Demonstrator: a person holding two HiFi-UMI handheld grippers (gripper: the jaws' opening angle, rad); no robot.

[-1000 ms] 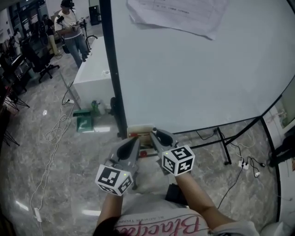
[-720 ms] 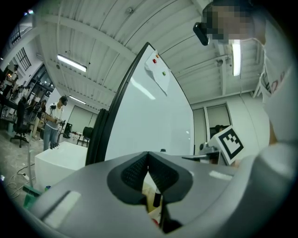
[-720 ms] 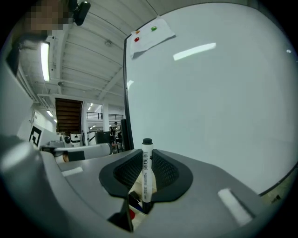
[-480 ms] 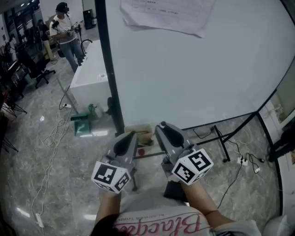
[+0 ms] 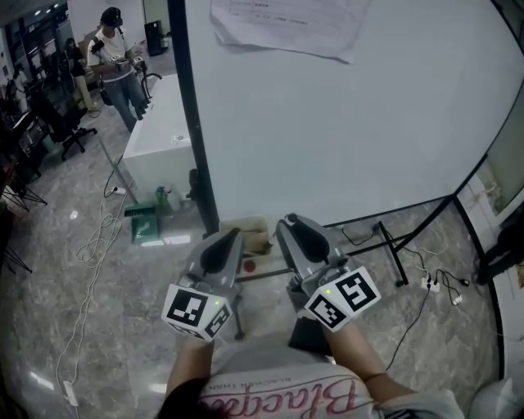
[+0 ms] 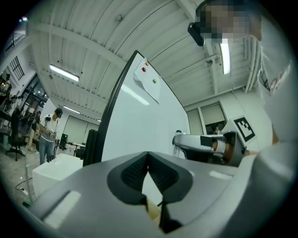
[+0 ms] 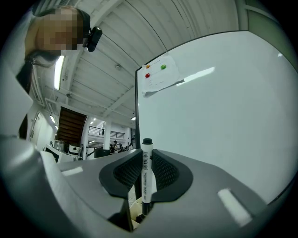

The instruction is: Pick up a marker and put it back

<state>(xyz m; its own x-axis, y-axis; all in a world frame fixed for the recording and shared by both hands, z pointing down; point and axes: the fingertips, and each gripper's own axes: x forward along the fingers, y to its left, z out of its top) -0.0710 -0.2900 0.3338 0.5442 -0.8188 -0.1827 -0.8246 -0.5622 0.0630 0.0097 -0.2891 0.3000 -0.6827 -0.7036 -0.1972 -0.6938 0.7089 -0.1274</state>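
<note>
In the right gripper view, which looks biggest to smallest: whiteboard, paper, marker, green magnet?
1. whiteboard
2. paper and marker look alike; the marker is much nearer the camera, so unranked
3. green magnet

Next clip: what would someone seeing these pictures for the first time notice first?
The big whiteboard fills the head view, with a paper sheet stuck near its top. In the right gripper view, a marker with a black cap sits clamped between the jaws of the right gripper.
</note>
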